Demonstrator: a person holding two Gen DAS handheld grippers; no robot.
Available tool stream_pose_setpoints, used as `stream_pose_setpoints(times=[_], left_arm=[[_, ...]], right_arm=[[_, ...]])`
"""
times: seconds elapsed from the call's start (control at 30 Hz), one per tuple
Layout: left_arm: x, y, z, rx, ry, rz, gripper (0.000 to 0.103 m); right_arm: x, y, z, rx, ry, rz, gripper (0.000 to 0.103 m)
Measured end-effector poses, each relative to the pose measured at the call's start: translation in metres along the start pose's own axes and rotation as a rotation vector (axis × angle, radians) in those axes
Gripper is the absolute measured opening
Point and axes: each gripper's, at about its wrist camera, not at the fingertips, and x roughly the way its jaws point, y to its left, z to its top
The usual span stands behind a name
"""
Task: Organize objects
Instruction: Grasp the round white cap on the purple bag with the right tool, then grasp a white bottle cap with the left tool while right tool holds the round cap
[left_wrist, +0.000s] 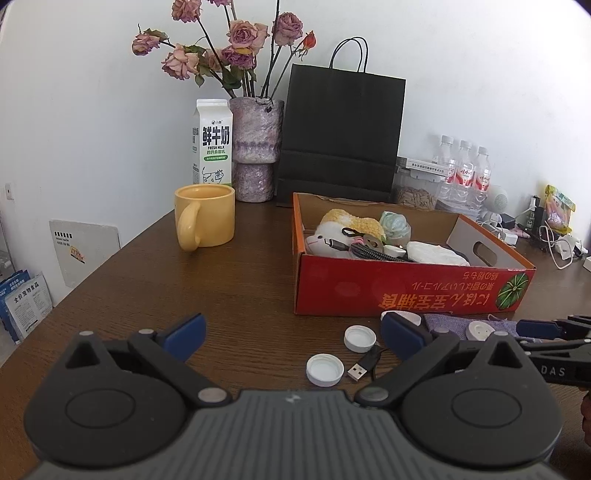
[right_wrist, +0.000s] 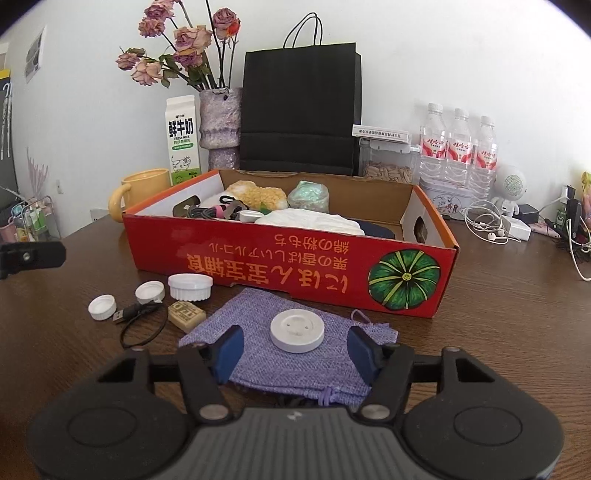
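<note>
The white round disc (right_wrist: 297, 331) lies on the purple woven pouch (right_wrist: 295, 354), in front of the red cardboard box (right_wrist: 295, 266) on the brown table (right_wrist: 498, 332). It sits between the two blue pads of the right gripper (right_wrist: 293, 352), a little ahead of them. The jaws stand about half open and the pads rest on the pouch at both sides of the disc, but they do not press on the disc. Whether they pinch the cloth I cannot tell.

The left gripper (left_wrist: 291, 338) hovers over the table with its jaws wide open and holds nothing. Between its fingers lie two white bottle caps (left_wrist: 325, 369) and the plug of a black USB cable (left_wrist: 360, 369) (none of them touches the pads).

The right wrist view shows also a white ribbed lid (right_wrist: 190, 286) and a small tan block (right_wrist: 186, 314) near the box front; in the left wrist view these are mostly hidden behind the left gripper's right finger. The left wrist view shows the whole yellow mug (left_wrist: 205, 216), the milk carton (left_wrist: 213, 144) and the vase of dried roses (left_wrist: 256, 147); in the other view the box partly covers the mug. In the left wrist view the right gripper enters from the right edge.
</note>
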Motion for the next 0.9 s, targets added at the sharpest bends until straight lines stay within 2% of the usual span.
stream_pose_setpoints(times=[0.13,0.3,0.37,0.43,0.73,0.9], left_arm=[[0.004,0.003,-0.002,0.003,0.020,0.002,0.103],[0.011,0.001,-0.005,0.013,0.045,0.000,0.103],[0.015,-0.001,-0.007,0.018,0.059,-0.001,0.103],[0.018,-0.004,-0.009,0.026,0.073,-0.006,0.103],[0.027,-0.020,-0.015,0.078,0.108,-0.017,0.103],[0.031,-0.018,-0.017,0.072,0.120,0.024,0.103]], right_arm=[[0.022,0.000,0.007,0.020,0.038,-0.010,0.048],[0.038,0.000,0.008,0.043,0.075,-0.028,0.045],[0.038,0.000,0.008,0.046,0.066,-0.022,0.038],[0.037,0.000,0.008,0.044,0.065,-0.014,0.038],[0.017,0.000,0.007,0.040,-0.038,-0.013,0.038],[0.001,-0.001,0.002,0.042,-0.094,-0.012,0.038]])
